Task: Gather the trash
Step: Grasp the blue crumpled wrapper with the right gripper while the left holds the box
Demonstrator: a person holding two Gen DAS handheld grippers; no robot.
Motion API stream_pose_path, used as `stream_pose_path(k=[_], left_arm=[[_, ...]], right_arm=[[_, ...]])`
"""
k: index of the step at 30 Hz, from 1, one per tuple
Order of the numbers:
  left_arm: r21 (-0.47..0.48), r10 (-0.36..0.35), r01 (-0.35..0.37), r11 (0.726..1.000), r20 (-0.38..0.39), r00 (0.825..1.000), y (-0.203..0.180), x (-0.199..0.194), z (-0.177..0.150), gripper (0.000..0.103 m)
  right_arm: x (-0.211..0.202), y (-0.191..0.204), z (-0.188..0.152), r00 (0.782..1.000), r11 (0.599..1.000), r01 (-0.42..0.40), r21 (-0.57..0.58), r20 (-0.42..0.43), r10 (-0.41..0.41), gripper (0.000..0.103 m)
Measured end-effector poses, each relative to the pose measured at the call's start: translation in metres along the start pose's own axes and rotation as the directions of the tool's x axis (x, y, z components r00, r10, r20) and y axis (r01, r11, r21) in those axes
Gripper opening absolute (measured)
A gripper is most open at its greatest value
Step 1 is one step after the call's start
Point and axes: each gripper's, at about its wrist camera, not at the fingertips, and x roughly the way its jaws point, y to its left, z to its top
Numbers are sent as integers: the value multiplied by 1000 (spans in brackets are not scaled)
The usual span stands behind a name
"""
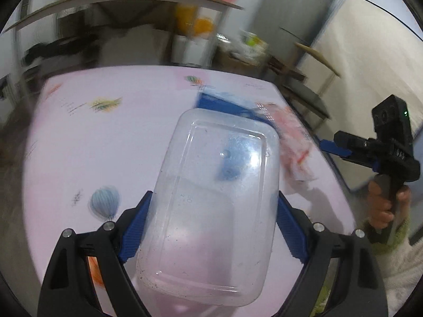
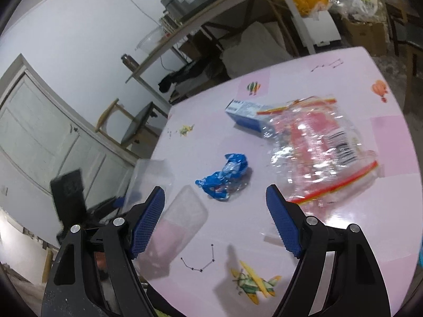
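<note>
Left wrist | plastic container (image 1: pixel 211 206) clamped between jaws | right jaws apart, empty

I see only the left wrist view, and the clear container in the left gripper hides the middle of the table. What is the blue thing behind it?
Observer: A crumpled blue wrapper, lying loose on the table.
Operator: Does the right gripper hold anything?
Observer: No. The right gripper is open and empty, and the wrapper lies just beyond its fingertips.
Operator: The far items are blurred for me.
Observer: A clear red-printed bag overlaps one end of a blue-and-white box.
</note>
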Motion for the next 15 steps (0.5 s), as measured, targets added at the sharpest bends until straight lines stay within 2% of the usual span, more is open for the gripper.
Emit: stream_pose_path(k=[1,5,8,13,15], left_arm=[[-33,48,-48,998,7,999,3,-2,-9,85],[-120,136,-132,984,29,990,10,-7,-27,85],[-192,167,-157,969,40,985,14,-9,-40,85],[-249,224,-202,947,62,973,15,-12,-52,86],[-260,231,-206,943,70,970,15,-13,-55,86]], right_arm=[[8,2,1,1000,1000,1,5,-16,-1,73],[47,13,6,995,998,50,34,-83,-47,71],[77,19,11,982,986,165,28,-101,-162,71],[122,16,22,934,939,342,28,-124,-336,69],[133,15,25,923,930,367,16,-131,-362,64]])
